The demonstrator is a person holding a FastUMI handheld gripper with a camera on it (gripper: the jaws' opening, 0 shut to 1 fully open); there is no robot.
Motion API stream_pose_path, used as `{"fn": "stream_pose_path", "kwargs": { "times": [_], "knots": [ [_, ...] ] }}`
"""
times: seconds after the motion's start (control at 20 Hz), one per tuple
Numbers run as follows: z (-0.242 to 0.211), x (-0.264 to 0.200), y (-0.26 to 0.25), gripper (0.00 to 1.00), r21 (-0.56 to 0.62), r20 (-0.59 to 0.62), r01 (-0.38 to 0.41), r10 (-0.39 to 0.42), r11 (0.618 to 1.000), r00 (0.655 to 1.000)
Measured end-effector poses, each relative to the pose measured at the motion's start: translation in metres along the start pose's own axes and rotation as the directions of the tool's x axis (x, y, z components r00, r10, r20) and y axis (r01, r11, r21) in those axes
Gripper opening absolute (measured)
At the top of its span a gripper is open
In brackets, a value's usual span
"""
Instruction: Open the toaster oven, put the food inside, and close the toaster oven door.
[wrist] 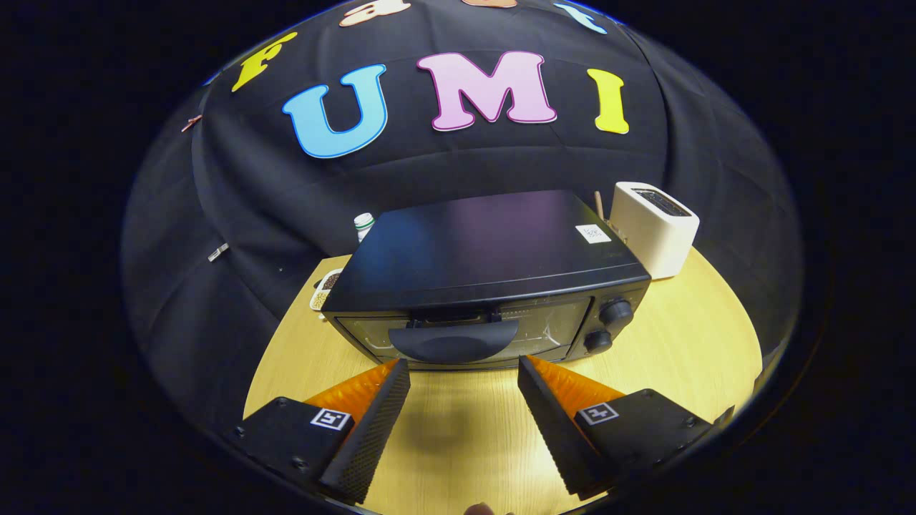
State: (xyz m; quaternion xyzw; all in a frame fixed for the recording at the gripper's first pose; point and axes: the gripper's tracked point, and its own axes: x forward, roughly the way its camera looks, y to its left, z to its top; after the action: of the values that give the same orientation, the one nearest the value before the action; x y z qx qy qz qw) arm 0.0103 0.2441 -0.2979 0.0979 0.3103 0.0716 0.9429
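Gripper view: gripper (464, 368) released, fingers (372, 418) spread wide apart, nothing between them except bare wooden table (458, 436). Fingertips sit just short of the toaster oven (486, 279), not touching it.

Toaster oven: black, directly ahead of the fingers, centred w/ the gap between them. Door (465, 332) is shut, glass front facing the gripper. Door handle (454, 342), a dark curved tab, lies just ahead of the gap, slightly nearer the left finger. Two round knobs (615, 312) stacked on the oven's right side, beyond the right fingertip. Small white label (592, 233) on the oven top, far-right corner.

Other items: white slot toaster (655, 227) beyond the oven, to the right, standing on the table just beside the oven's rear corner. White bottle w/ green cap (363, 224) beyond the oven's left rear corner, partly hidden. Small dish (325, 286) w/ dark contents just left of the oven, touching or nearly so; cannot tell which. Contents too small to ID.

Food item for the task: cannot tell which object it is.
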Motion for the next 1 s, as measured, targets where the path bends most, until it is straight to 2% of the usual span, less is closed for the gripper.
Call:
{"fn": "stream_pose_path", "kwargs": {
  "times": [0.25, 0.5, 1.0],
  "knots": [
    [0.028, -0.012, 0.003, 0.99, -0.024, 0.092, -0.011, 0.013, 1.000, 0.996],
    [0.079, -0.043, -0.032, 0.99, -0.049, 0.193, -0.022, 0.031, 0.999, 0.981],
    [0.179, -0.116, -0.114, 0.98, -0.081, 0.410, -0.007, 0.040, 0.997, 0.911]
  ]
}}
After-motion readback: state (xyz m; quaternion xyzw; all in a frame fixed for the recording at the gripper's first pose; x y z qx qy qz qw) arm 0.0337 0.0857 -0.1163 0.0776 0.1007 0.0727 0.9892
